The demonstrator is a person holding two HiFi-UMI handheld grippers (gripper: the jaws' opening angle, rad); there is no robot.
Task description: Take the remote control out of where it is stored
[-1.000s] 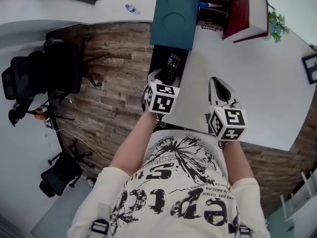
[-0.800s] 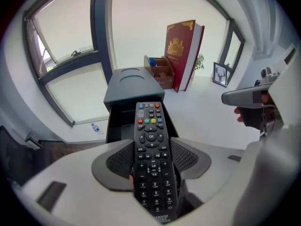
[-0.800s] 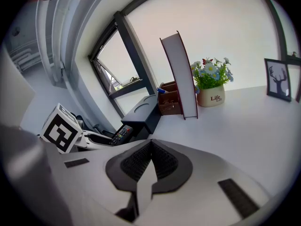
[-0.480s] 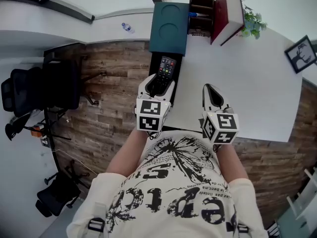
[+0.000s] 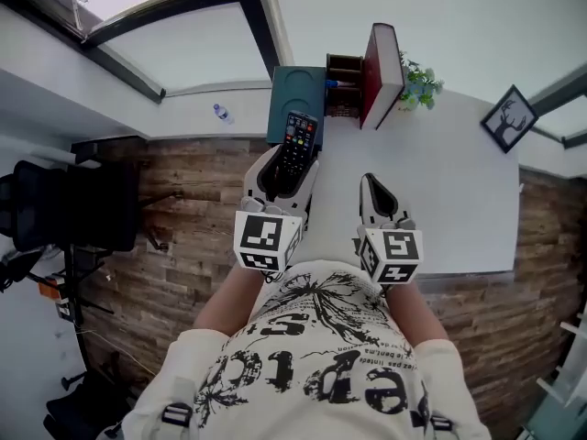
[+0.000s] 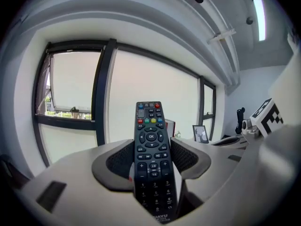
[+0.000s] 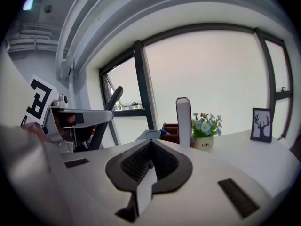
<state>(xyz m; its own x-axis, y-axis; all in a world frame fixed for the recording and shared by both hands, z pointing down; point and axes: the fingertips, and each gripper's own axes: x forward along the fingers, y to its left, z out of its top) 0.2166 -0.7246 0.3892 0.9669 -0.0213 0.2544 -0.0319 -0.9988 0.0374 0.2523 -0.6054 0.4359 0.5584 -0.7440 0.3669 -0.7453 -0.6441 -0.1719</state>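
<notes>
Remote control [image 5: 298,140] is pinched between the pads of the left gripper [image 5: 290,161], raised near the teal box [image 5: 286,94] and apparently clear of it. The right gripper [image 5: 375,189] is shown with jaws pressed together, empty, over the white desk [image 5: 459,200].

Remote [image 5: 298,137] base behind left tool [image 5: 289,160]

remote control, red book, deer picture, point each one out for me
remote control [image 5: 296,140]: head view, on its button face.
red book [image 5: 371,73]: head view, on the red cover.
deer picture [image 5: 507,118]: head view, on the middle of the framed picture.
</notes>
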